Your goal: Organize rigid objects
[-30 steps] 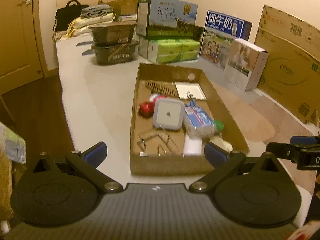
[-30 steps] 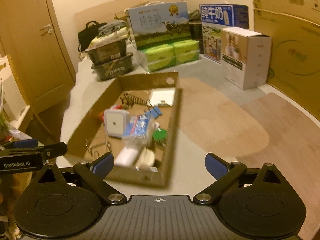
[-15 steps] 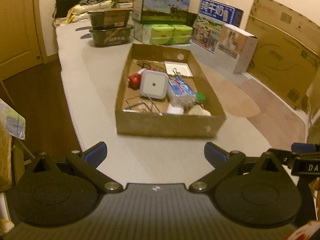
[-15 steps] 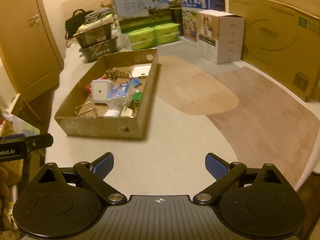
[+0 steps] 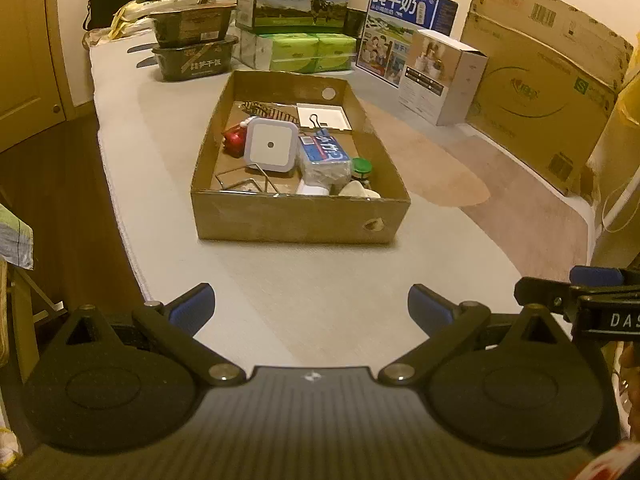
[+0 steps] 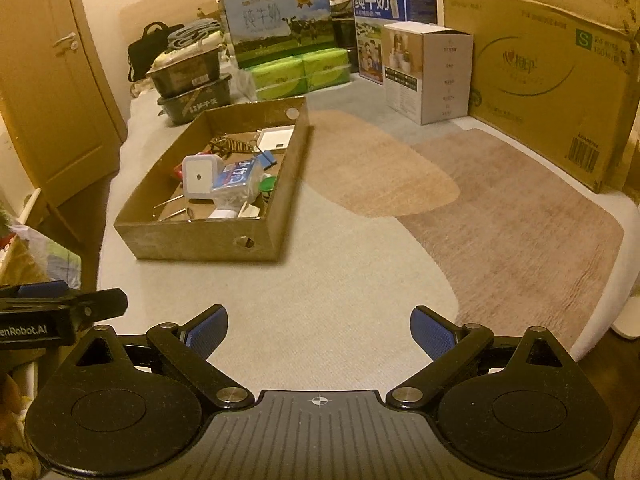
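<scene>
Blue-padded grippers (image 5: 310, 306) (image 6: 319, 326) spread, empty

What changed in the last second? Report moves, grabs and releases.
Both grippers, left and right, pulled back from the cardboard box, which now sits farther ahead. Nothing was grabbed or released. Jaws stayed open and empty; the box's contents look undisturbed.
</scene>
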The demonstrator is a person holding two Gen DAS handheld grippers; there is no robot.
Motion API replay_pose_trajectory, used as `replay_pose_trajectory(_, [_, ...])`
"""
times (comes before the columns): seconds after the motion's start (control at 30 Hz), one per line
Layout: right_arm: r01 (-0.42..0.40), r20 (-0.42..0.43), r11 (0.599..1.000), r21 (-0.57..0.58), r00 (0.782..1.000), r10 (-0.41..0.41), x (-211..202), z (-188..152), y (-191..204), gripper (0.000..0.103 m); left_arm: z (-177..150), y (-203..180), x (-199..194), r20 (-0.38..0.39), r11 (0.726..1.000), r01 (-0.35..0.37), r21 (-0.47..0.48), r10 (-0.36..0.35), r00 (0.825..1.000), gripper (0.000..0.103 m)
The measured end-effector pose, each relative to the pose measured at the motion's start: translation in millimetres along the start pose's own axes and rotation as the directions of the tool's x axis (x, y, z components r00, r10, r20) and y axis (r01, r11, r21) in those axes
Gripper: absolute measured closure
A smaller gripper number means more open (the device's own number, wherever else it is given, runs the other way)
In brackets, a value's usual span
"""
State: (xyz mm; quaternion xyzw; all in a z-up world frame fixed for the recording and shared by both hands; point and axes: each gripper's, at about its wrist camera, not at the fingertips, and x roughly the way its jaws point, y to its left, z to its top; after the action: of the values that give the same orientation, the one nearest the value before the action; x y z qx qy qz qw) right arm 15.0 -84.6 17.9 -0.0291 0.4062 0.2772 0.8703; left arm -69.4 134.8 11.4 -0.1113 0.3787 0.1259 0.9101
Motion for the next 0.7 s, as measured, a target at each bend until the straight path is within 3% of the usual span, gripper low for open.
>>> replay_pose_trajectory(0.7, [-0.014,-0.013,1.000,-0.004,1.000,0.013,-3.2,-8.0,-0.2,0.006,-8.8,-7.8,1.4,-0.034,1.000,-0.016,0.002,0.016,0.999,0.001])
